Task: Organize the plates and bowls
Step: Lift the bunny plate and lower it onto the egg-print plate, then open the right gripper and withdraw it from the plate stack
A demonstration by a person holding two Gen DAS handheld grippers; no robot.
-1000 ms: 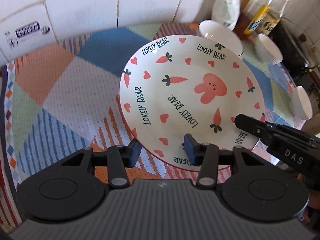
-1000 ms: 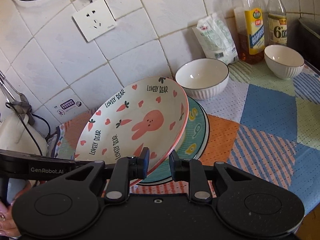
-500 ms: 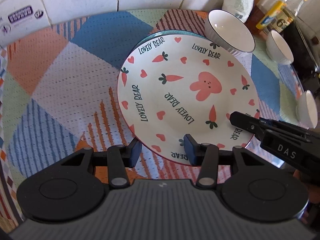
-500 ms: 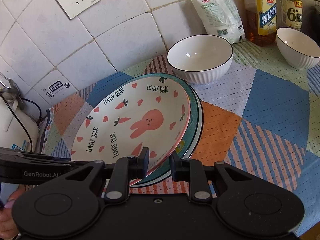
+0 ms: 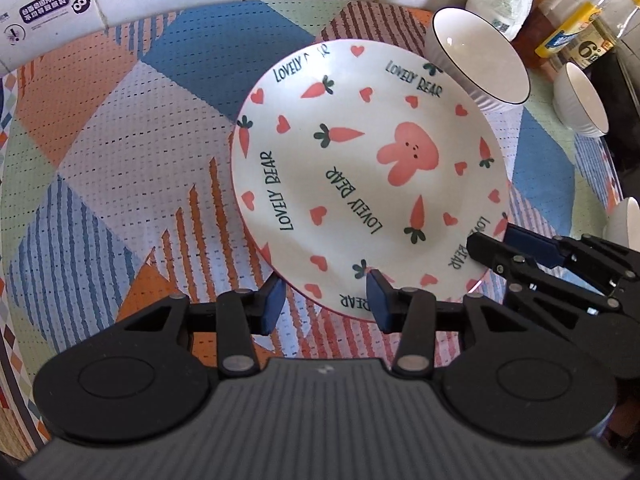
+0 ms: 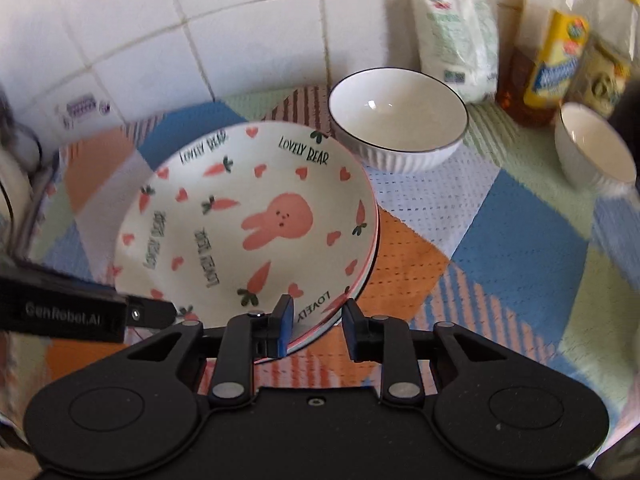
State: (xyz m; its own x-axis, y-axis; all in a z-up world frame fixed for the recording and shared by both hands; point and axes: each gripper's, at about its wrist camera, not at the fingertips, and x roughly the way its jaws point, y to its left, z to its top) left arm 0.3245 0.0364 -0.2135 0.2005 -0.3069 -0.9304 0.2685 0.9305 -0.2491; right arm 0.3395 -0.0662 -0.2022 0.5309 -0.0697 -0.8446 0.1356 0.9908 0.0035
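- Bunny plate (image 5: 360, 168), white with carrots, hearts and "LOVELY BEAR" text, lies straight ahead of both claws, its near rim at their tips.
- Left gripper (image 5: 326, 300): fingers spread wide, nothing pinched; the right pad sits on the plate's near rim, the left pad is off the rim over the mat.
- Right gripper (image 6: 318, 322): fingers parted, straddling the plate's near rim (image 6: 316, 330); the left pad looks to touch the rim, a gap shows at the right pad. No firm pinch visible.
- In the left wrist view the right gripper reaches in at the plate's right-near edge, close beside the left claw.
- In the right wrist view a second plate edge (image 6: 370, 276) peeks out under the bunny plate on its right side; the bunny plate sits on top.
- Large white bowl (image 6: 398, 120), dark rim line, ahead and right of the right claw, just beside the plate's far rim; I cannot tell if they touch.
- Smaller white bowl (image 6: 592, 148) further right, well apart from the plate.
- A third bowl edge (image 5: 628, 220) shows at far right in the left wrist view.
- Open mat left of the plate and right of the right claw.
- Surface: patchwork mat (image 5: 120, 140) in orange, blue, green and stripes.
- White tiled wall (image 6: 200, 32) behind; white bag (image 6: 456, 36) and bottles (image 6: 548, 68) against it at far right. Right wrist view is blurred.
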